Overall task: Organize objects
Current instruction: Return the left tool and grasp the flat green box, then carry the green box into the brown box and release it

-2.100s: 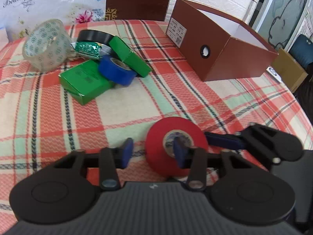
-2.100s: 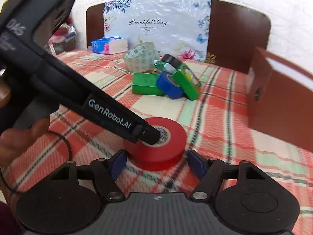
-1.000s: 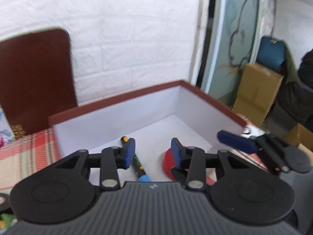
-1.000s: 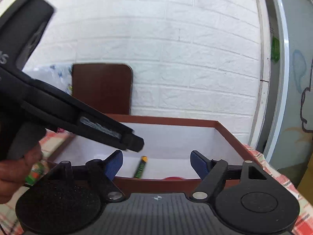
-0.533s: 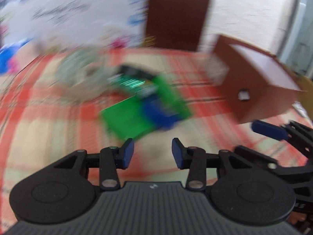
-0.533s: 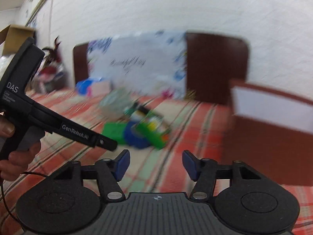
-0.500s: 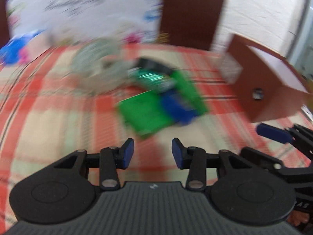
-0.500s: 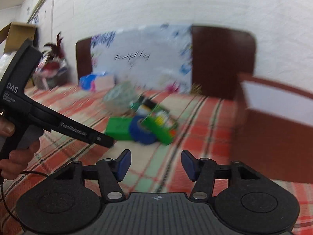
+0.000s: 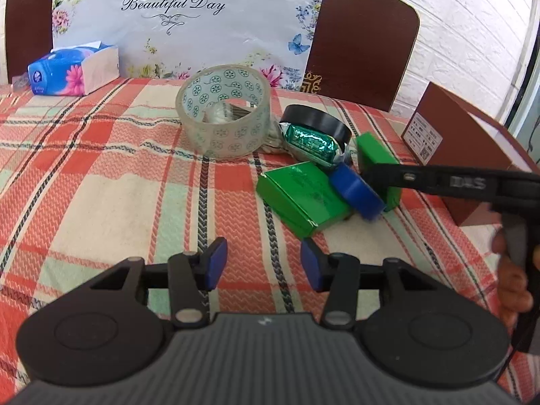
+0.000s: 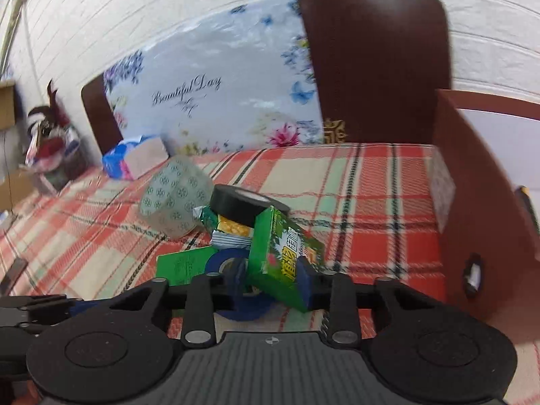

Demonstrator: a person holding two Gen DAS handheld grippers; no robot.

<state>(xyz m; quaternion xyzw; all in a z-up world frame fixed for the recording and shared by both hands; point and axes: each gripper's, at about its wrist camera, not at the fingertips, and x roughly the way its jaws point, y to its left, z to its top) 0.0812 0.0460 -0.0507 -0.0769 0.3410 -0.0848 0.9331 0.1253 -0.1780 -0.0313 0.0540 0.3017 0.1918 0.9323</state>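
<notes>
On the plaid tablecloth lies a pile: a clear patterned tape roll point(image 9: 224, 114), a black tape roll point(image 9: 315, 123), a green foil packet point(image 9: 310, 141), a flat green box point(image 9: 300, 199), a blue tape roll point(image 9: 357, 190) and a tilted green box point(image 10: 283, 253). My left gripper point(image 9: 261, 263) is open and empty, hovering short of the pile. My right gripper point(image 10: 270, 276) has its jaws on either side of the tilted green box, over the blue tape roll point(image 10: 236, 270); it also shows in the left wrist view point(image 9: 374, 177). Whether it grips the box is unclear.
The open brown cardboard box point(image 10: 472, 202) stands at the right; it also shows in the left wrist view point(image 9: 449, 141). A tissue pack point(image 9: 72, 69) lies at the far left. A floral "Beautiful Day" sheet point(image 9: 175, 17) and a brown chair back point(image 9: 361, 47) stand behind the table.
Both grippers left the brown box, where the red tape roll was dropped, and swung back to the pile. The right gripper moved onto the tilted green box and narrowed.
</notes>
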